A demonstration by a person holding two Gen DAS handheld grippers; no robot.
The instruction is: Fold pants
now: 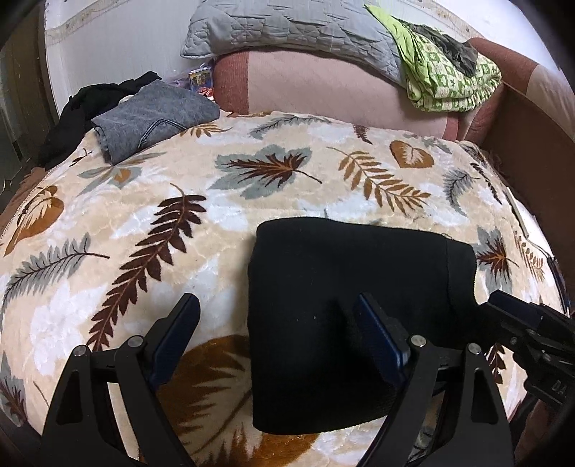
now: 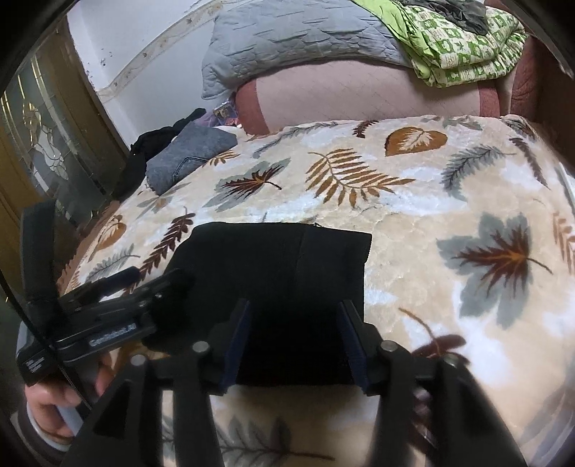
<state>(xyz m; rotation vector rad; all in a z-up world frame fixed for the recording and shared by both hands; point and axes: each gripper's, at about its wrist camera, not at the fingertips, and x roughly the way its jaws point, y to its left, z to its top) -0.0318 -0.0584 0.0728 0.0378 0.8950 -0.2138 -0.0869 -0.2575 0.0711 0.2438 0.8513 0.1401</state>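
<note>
Black pants (image 1: 345,287) lie folded into a compact rectangle on the leaf-patterned blanket (image 1: 251,179); they also show in the right wrist view (image 2: 273,273). My left gripper (image 1: 276,309) is open, its left finger over the blanket and its right finger over the pants' near left part. My right gripper (image 2: 294,323) is open, its fingers spread just above the pants' near edge. The right gripper shows at the left wrist view's right edge (image 1: 517,323); the left gripper shows at the right wrist view's left (image 2: 143,291).
A folded grey garment (image 1: 154,118) and a black garment (image 1: 90,104) lie at the blanket's far left. A grey quilted pillow (image 1: 287,28) and a green patterned cloth (image 1: 449,75) rest on a pink cushion (image 1: 323,89) behind. A glass door (image 2: 43,143) stands left.
</note>
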